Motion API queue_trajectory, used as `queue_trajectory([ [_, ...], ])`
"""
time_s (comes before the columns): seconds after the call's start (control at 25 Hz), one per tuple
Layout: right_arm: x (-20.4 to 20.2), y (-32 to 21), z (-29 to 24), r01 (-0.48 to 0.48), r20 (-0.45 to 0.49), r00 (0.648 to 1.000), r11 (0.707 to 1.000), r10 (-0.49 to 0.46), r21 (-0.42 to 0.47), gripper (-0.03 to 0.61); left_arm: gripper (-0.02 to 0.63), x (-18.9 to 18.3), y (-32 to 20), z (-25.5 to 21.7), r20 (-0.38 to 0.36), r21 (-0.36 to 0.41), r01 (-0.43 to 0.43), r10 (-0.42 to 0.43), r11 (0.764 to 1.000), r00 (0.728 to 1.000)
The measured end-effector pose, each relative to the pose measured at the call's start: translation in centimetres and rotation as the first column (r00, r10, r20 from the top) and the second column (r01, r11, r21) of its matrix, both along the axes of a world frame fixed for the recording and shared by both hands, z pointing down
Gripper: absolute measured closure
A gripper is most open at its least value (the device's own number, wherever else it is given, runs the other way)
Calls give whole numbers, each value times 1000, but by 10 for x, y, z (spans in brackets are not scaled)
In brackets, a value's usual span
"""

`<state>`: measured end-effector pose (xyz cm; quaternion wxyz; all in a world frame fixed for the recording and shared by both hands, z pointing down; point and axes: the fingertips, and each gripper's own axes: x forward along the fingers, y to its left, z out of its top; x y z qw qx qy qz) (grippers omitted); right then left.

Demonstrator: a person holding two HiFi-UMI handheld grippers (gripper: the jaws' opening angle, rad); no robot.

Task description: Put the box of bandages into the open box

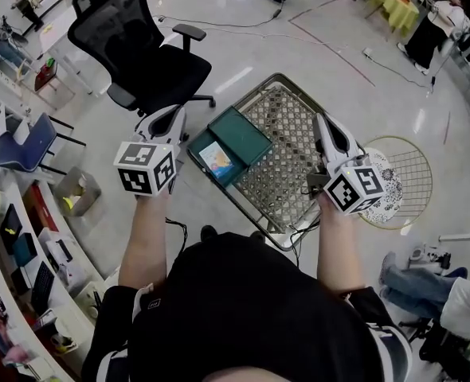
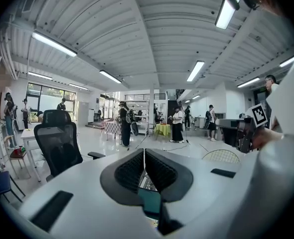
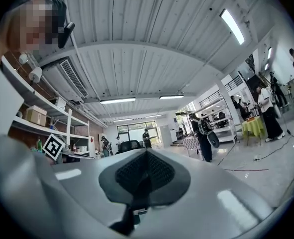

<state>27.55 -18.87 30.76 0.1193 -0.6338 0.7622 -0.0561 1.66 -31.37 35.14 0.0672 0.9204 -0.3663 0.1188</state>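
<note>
Standing over a table [image 1: 287, 138] with a wire-mesh top, looking steeply down. Holding the left hand-held gripper [image 1: 174, 116] off the table's left edge, just beside the open box [image 1: 243, 134] and not touching it. Closed in the left gripper view [image 2: 144, 156], with black ribbed pads [image 2: 129, 171] meeting at the tips and nothing clamped between them. Only a sliver of mesh and green box to be seen through the slit lower down. Holding the right hand-held gripper [image 1: 323, 122] over the table's right edge, well apart from the open box. Closed too in the right gripper view [image 3: 147, 156], pressed together on nothing. Pointing both away from the body.

Resting at the table's left corner: the open box, dark green, with its lid lying flat on the far side. Lying flat inside the near half: the box of bandages [image 1: 217, 159], small, with a blue and yellow printed face turned up. Touched by neither hand-held gripper.

Beyond the left hand-held gripper, on the pale floor [image 1: 243, 54]: a black office chair [image 1: 143, 54]. Just right of the table: a round wire rack [image 1: 410, 169]. Farther off in both gripper views: people standing about a bright hall under strip lights [image 2: 197, 69]
</note>
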Motion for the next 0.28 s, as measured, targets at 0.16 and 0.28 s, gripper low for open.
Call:
queue_trajectory([
  [0.16, -1, 0, 1, -4, 2, 1000, 1000, 4, -4, 572, 598, 0, -2, -1, 1, 0, -2, 2, 1000, 1000],
  [0.28, -2, -1, 2, -7, 4, 1000, 1000, 7, -10, 571, 598, 0, -3, -1, 1, 1, -6, 6, 1000, 1000],
])
